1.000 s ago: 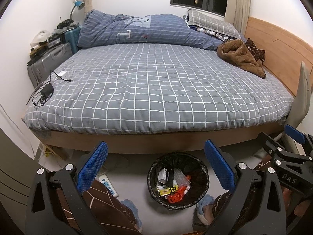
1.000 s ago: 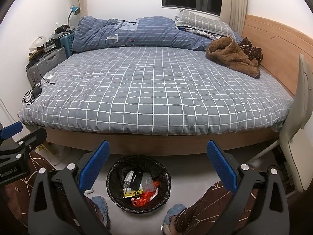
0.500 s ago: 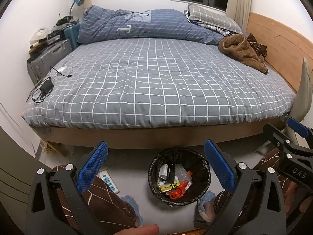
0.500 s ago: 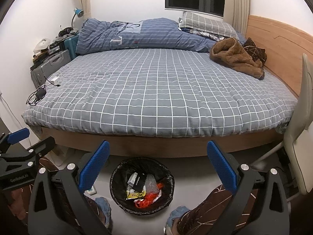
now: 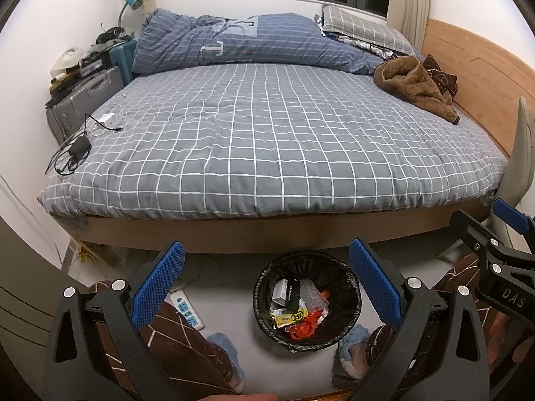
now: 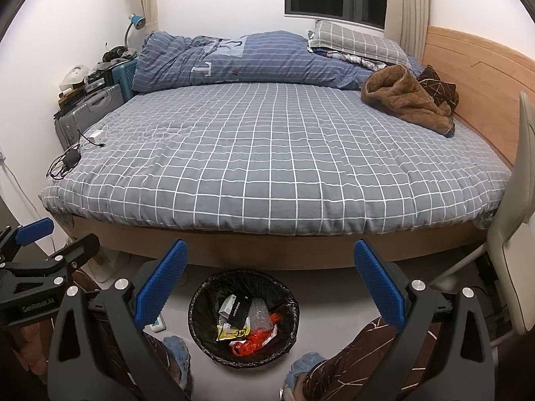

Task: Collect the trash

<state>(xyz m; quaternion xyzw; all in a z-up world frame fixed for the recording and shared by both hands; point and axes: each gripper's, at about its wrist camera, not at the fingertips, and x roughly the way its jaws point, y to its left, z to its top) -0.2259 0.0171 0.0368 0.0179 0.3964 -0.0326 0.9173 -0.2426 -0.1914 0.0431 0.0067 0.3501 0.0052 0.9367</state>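
Observation:
A black-lined trash bin [image 5: 347, 287] [image 6: 204, 304] stands on the floor at the foot of the bed, between the person's feet. It holds trash [image 5: 297, 310] [image 6: 245, 322]: a small box, bubble wrap, a yellow wrapper and an orange bag. My left gripper [image 5: 267, 284] hangs open above the floor, the bin showing between its blue pads [image 5: 157, 284]. My right gripper [image 6: 271, 284] is open as well and holds nothing, with the bin below its gap. Each gripper shows at the edge of the other's view.
A wide bed [image 5: 267, 140] with a grey checked cover fills the room. On it lie a brown garment [image 5: 414, 87], a folded blue duvet [image 5: 240, 43] and charger cables [image 5: 75, 153]. Suitcases [image 5: 83, 100] stand left, a chair [image 6: 515, 234] right, a power strip [image 5: 187, 310] on the floor.
Both cameras have tilted up and drawn back slightly, so the bin sits a little lower and nearer in each view. Both grippers stay open and empty.

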